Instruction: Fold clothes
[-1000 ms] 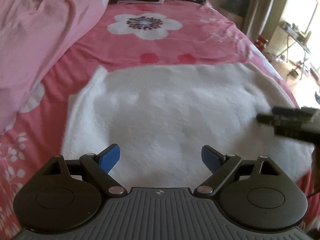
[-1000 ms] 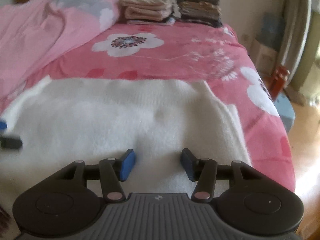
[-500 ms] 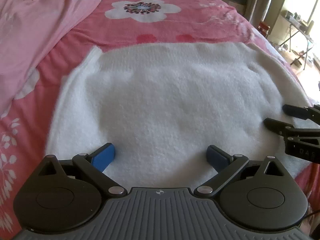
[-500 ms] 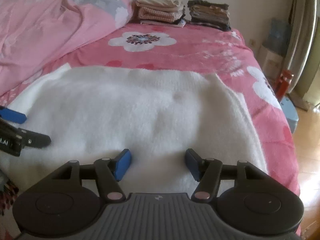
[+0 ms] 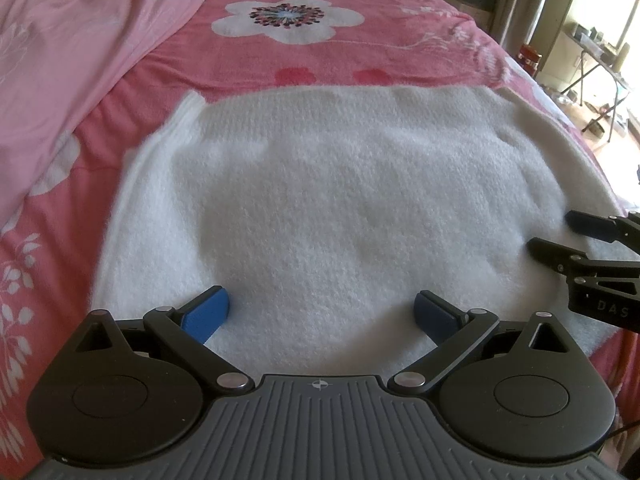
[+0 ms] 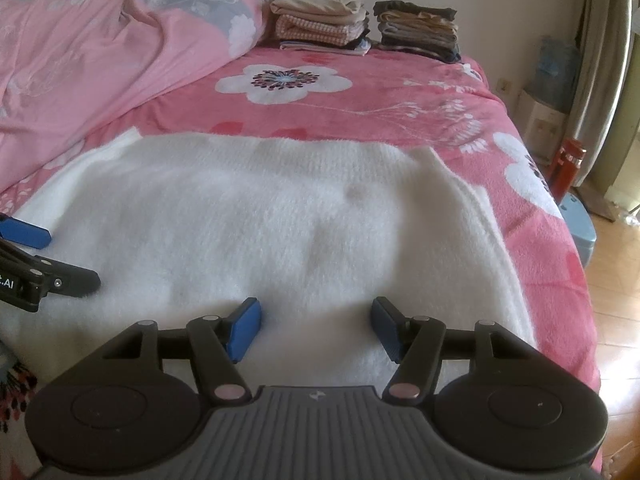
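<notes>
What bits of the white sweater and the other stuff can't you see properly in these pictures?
- White sweater: its near edge is hidden behind the left tongs in the left view, and behind the right tongs in the right view.
- Sweater's left edge: blurred in the left view.
- Folded clothes piles: cut off by the top edge in the left view; single garments are too small to tell in the right view.
- Folding table: washed out by window glare.

Sunlit wooden floor point(image 6: 612, 280), curtains point(image 6: 600, 60).

Home bedroom: floral pink bed point(image 6: 360, 104), rumpled duvet point(image 6: 100, 68), folded clothes stacks point(image 6: 320, 24).
</notes>
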Demonstrator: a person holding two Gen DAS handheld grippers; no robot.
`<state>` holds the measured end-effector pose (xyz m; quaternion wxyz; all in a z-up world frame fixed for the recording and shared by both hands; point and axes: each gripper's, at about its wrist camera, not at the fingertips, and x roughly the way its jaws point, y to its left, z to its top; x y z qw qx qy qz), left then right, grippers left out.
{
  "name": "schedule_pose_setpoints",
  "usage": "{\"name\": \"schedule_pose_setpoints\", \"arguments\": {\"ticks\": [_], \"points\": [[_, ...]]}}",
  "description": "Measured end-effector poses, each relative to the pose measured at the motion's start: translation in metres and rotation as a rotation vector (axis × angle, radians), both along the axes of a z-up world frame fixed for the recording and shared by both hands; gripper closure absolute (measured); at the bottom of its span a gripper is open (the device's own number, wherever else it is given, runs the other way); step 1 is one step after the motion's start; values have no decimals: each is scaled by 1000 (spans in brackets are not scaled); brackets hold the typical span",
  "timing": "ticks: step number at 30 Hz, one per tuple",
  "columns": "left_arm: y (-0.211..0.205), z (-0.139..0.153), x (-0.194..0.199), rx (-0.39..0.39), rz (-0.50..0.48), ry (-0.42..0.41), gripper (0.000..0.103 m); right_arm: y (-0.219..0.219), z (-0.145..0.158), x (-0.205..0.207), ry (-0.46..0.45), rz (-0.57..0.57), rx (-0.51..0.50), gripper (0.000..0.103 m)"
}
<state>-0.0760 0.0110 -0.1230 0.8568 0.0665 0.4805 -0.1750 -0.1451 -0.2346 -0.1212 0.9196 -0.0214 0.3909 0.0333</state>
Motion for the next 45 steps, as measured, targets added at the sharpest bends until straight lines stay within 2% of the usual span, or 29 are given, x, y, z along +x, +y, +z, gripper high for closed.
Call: {"name": "schedule_pose_setpoints", "arguments": {"ticks": [15, 18, 20, 22, 27, 29, 32, 33, 36, 38, 45], "points": [[-1, 1, 4, 8, 20, 20, 1, -1, 19, -27, -61, 65, 50, 38], [-2, 1, 5, 13, 25, 26, 1, -1, 24, -34, -75, 83, 64, 30], [-3, 1, 4, 19, 24, 26, 1, 8, 9, -38, -64, 97, 11, 22], [-4, 1, 4, 26, 23, 26, 0, 17, -3, -42, -61, 111, -40, 19], [-4, 1, 5, 28, 24, 28, 0, 13, 9, -37, -36, 91, -8, 18], [-4, 1, 4, 29, 24, 28, 0, 15, 16, -45, -76, 101, 18, 18], [-4, 1, 4, 32, 23, 26, 0, 22, 20, -54, -117, 177, 23, 18], [-5, 1, 4, 33, 22, 26, 0, 26, 17, -55, -105, 205, 14, 18], [-6, 1, 4, 36, 21, 25, 0, 43, -3, -59, -81, 239, -97, 12], [-5, 1, 4, 39, 20, 22, 0, 49, -7, -61, -91, 252, -141, 11], [-4, 0, 3, 38, 20, 17, 0, 46, -2, -57, -80, 239, -118, 10]]}}
